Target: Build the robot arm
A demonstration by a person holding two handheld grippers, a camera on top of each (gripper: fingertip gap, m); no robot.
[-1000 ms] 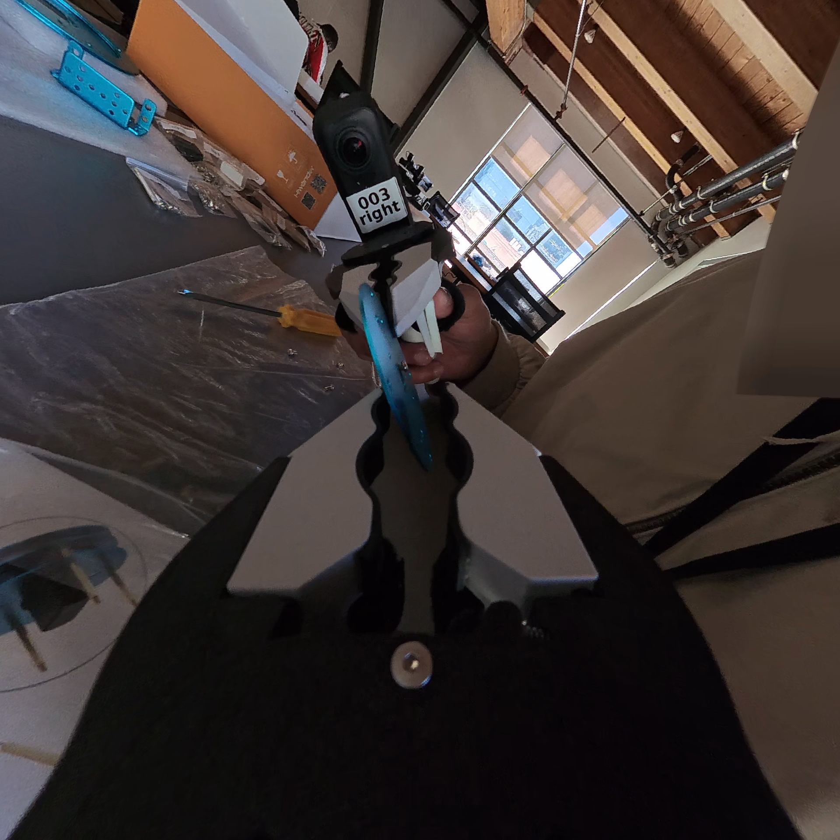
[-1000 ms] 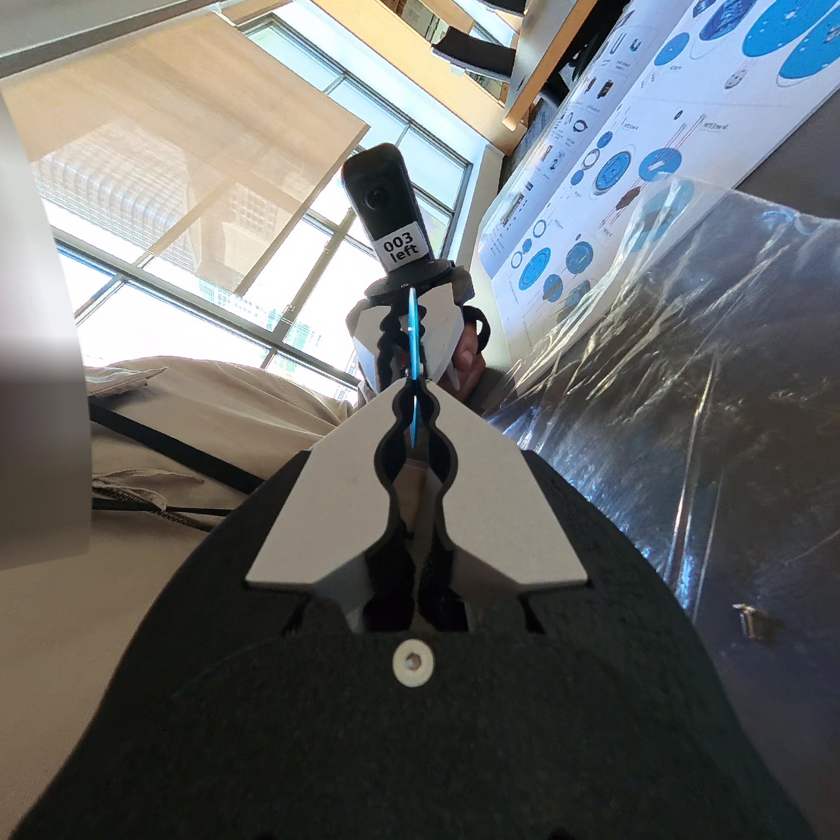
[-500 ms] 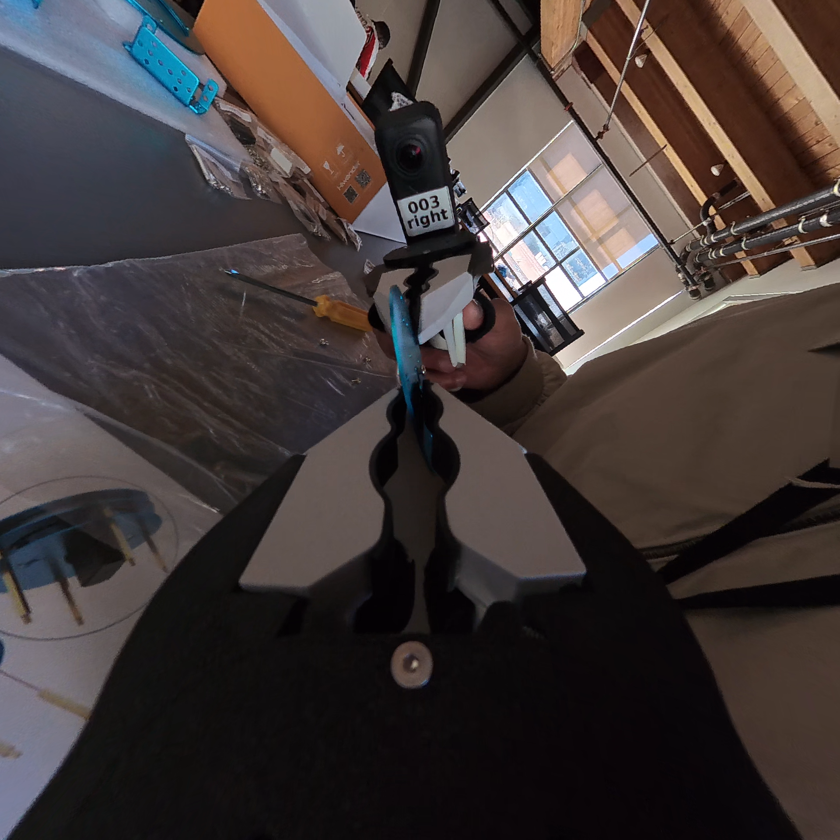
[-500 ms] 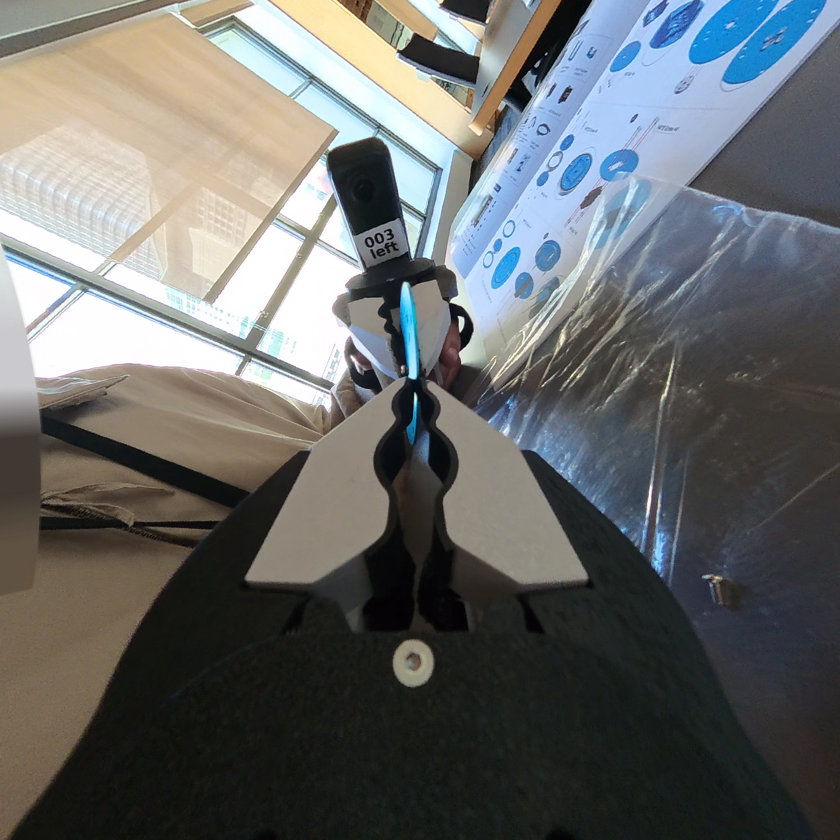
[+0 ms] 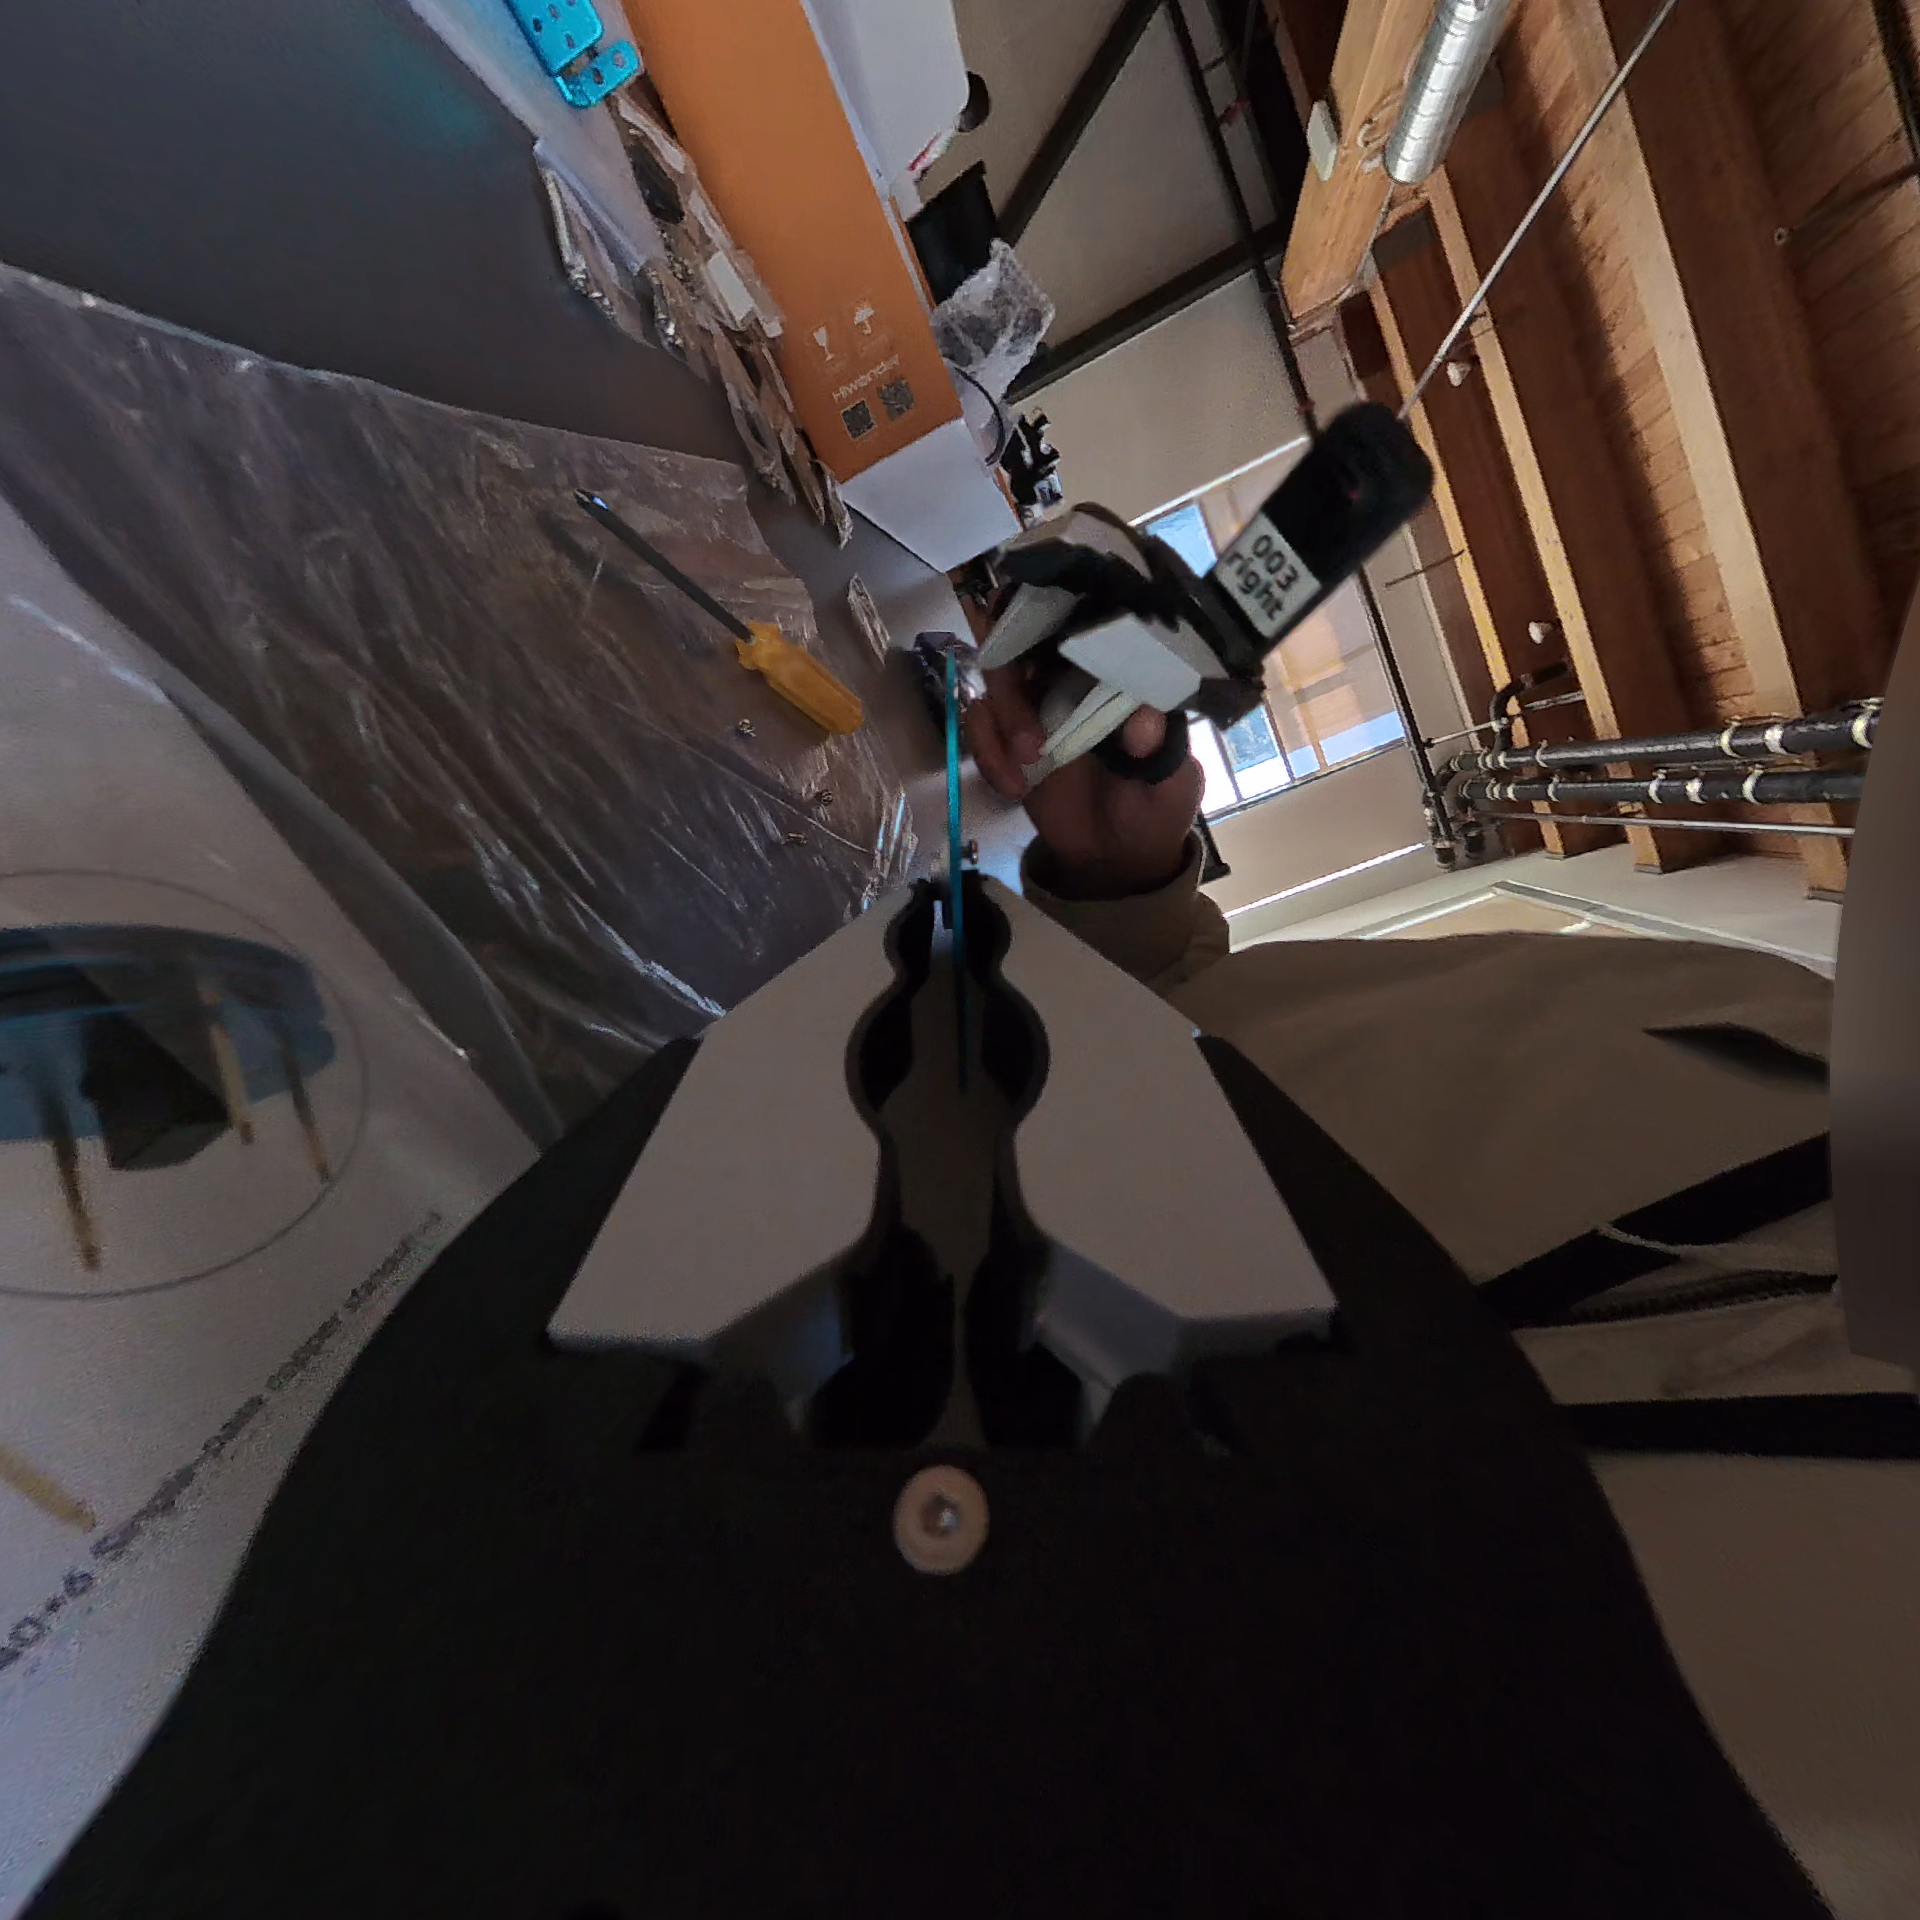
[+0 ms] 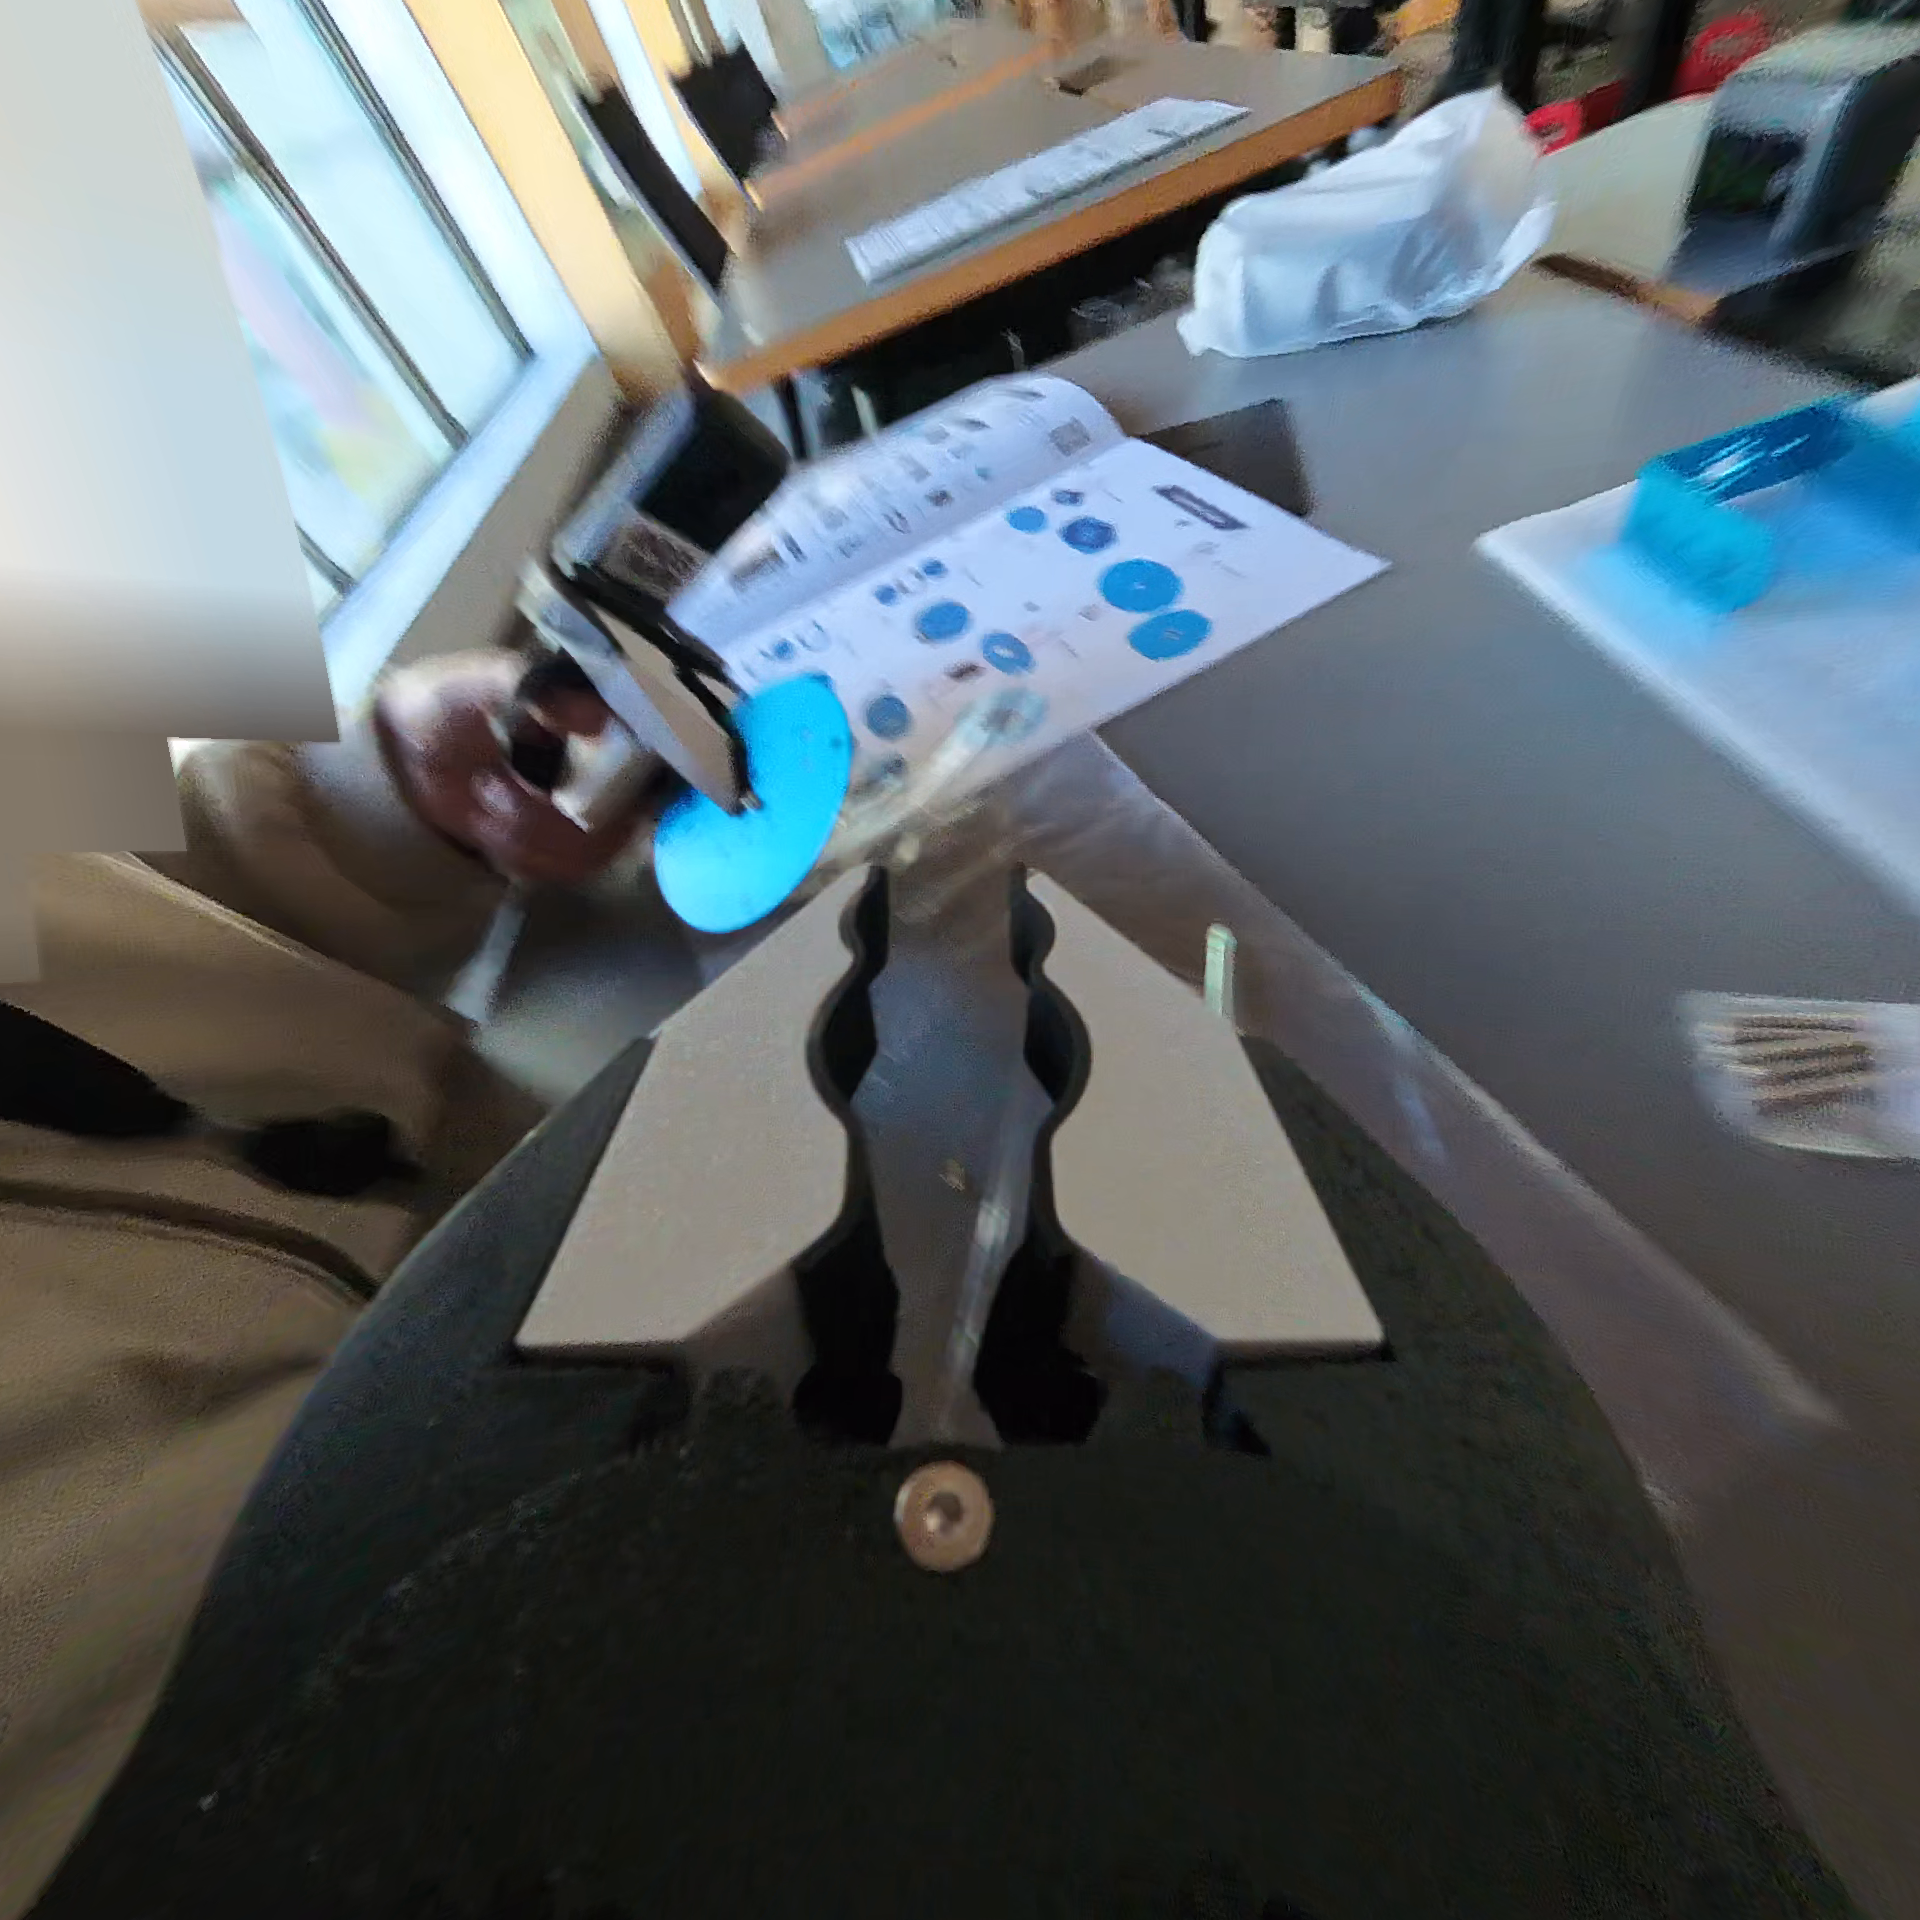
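Left wrist view – left gripper clamps blue disc, right gripper parted, empty.

left tool clamps a thin blue disc edge-on above plastic sheet.

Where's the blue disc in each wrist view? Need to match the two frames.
Left wrist view: the blue disc is edge-on at centre, a thin teal line clamped between the left gripper fingertips.
Right wrist view: the disc shows its round face, left of centre, pinched by the left gripper farther off; the right gripper is open and empty.
Shared landmark: the printed instruction sheet with blue part drawings.
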